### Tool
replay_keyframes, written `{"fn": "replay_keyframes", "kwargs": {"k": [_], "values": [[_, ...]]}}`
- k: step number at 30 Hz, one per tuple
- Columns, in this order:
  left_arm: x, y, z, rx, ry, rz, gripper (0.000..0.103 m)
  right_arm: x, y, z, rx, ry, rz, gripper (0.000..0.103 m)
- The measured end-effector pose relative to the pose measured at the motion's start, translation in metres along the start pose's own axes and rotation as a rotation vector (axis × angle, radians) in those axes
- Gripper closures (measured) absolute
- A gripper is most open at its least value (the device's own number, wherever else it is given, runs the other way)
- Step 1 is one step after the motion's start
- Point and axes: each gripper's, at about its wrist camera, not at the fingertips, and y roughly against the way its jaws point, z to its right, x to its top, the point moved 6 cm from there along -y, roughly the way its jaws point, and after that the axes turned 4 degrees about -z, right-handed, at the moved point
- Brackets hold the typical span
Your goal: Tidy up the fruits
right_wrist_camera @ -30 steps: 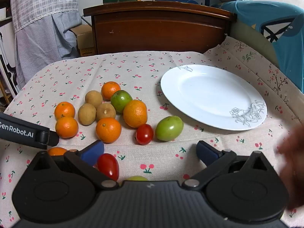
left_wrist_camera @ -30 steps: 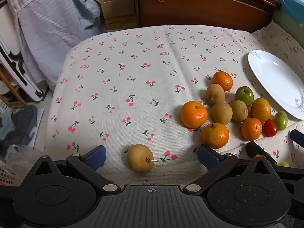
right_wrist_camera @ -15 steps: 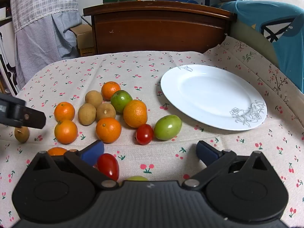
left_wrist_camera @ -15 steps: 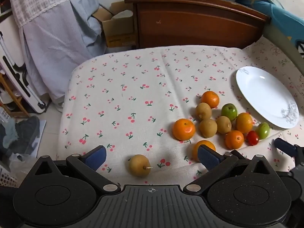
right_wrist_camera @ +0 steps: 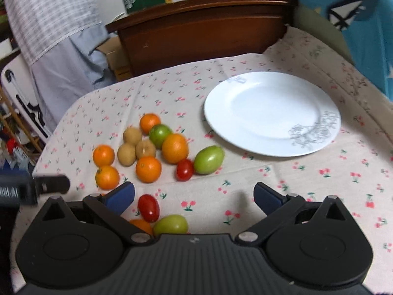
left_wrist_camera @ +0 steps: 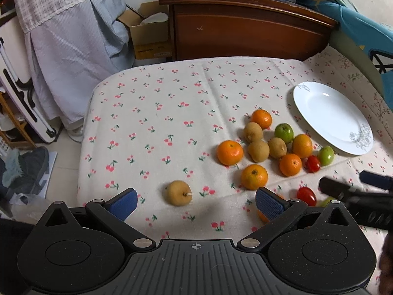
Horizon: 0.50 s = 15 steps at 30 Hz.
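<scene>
A heap of oranges, brown fruits, green fruits and red tomatoes lies on the cherry-print cloth, left of an empty white plate. A lone brown fruit with a stem lies just ahead of my open, empty left gripper. My right gripper is open and empty above the cloth; a red tomato and a green fruit lie by its left finger. The plate is ahead to its right. The right gripper's fingers show at the left view's right edge.
A dark wooden headboard stands behind the table with cartons on top. A cloth-draped item and a cardboard box are at the back left. The table's left edge drops to a cluttered floor. A blue cushion is at the right.
My left gripper has pulled back and risen, so the fruits look smaller and farther. My right gripper has lifted and tilted, with the view shifting left. No fruit has moved.
</scene>
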Motion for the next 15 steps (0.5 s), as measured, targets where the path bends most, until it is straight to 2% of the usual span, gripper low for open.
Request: {"fn": "replay_keyframes", "kwargs": {"k": [5,13,15], "values": [[-0.007,0.006,0.004,-0.015,0.005,-0.021,0.0,0.004,0.028,0.012,-0.05,-0.065,0.025,0.001],[-0.022,0.016,0.01,0.012,-0.002,-0.073,0.0,-0.016,0.043,0.018,-0.154,-0.118,-0.052,0.001],[-0.023,0.018,0.012,0.016,-0.003,-0.088,0.0,-0.018,0.046,0.017,-0.153,-0.139,-0.063,0.001]]}}
